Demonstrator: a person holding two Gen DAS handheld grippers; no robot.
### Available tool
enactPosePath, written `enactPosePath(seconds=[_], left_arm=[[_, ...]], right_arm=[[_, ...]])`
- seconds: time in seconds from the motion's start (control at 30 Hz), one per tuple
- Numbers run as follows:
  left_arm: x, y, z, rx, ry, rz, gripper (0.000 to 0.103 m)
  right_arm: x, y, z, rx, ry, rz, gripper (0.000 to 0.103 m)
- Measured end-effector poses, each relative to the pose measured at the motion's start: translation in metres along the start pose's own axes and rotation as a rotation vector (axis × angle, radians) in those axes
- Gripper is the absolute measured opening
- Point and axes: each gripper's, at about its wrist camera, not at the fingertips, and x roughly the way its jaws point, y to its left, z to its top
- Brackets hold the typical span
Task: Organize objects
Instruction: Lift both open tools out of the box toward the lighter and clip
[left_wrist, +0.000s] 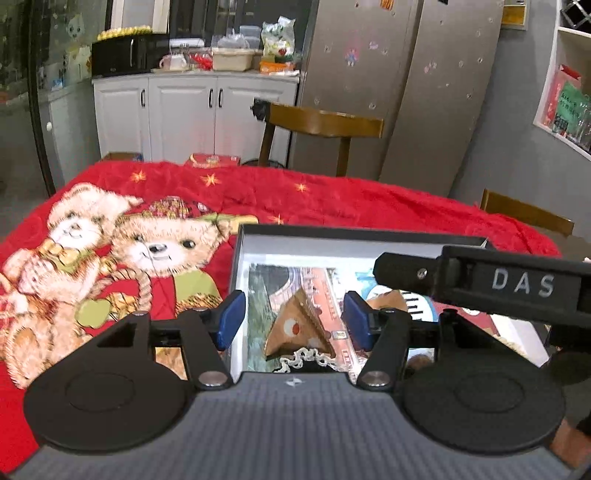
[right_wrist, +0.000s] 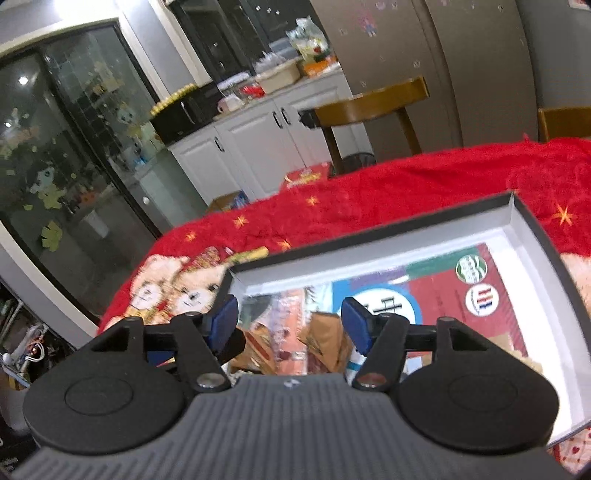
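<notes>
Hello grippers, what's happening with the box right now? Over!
Left gripper open, empty. Right gripper open, empty. Brown triangle piece lying inside the box on the red bear blanket. Nothing blocking.

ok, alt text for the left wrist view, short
The left gripper, blue fingers apart and empty, hovers over an open shallow box holding printed cards and a brown triangular piece. The box sits on a red teddy-bear tablecloth; the right gripper crosses in from the right.

The right tongs cross above the box; the red cloth beyond lies clear.
</notes>
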Motion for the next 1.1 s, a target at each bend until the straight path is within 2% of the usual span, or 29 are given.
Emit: enactPosePath(seconds=[0.17, 0.3, 0.4, 0.53, 0.7, 0.8, 0.97, 1.1], left_arm=[[-0.036, 0.003, 0.006, -0.017, -0.065, -0.016, 0.065], [-0.071, 0.002, 0.004, -0.011, -0.110, -0.043, 0.066], [-0.098, -0.001, -0.001, -0.004, -0.160, -0.061, 0.074], [-0.131, -0.012, -0.011, 0.035, -0.205, -0.103, 0.074], [-0.170, -0.024, -0.031, 0.075, -0.261, -0.118, 0.075], [-0.186, -0.021, -0.049, 0.066, -0.266, -0.122, 0.075], [-0.193, -0.017, -0.083, 0.084, -0.266, -0.069, 0.075], [-0.176, -0.011, -0.107, 0.004, -0.230, 0.004, 0.075]], right_arm=[[-0.030, 0.010, 0.006, -0.049, -0.093, 0.008, 0.077], [-0.061, 0.011, 0.006, -0.056, -0.131, 0.019, 0.077], [-0.090, 0.011, 0.002, -0.079, -0.172, -0.003, 0.077], [-0.132, 0.010, -0.007, -0.088, -0.251, -0.020, 0.083], [-0.171, 0.009, -0.026, -0.093, -0.294, -0.019, 0.084], [-0.182, 0.007, -0.043, -0.093, -0.293, 0.006, 0.084], [-0.177, 0.004, -0.072, -0.092, -0.288, 0.005, 0.084], [-0.158, 0.001, -0.089, -0.118, -0.264, 0.006, 0.084]])
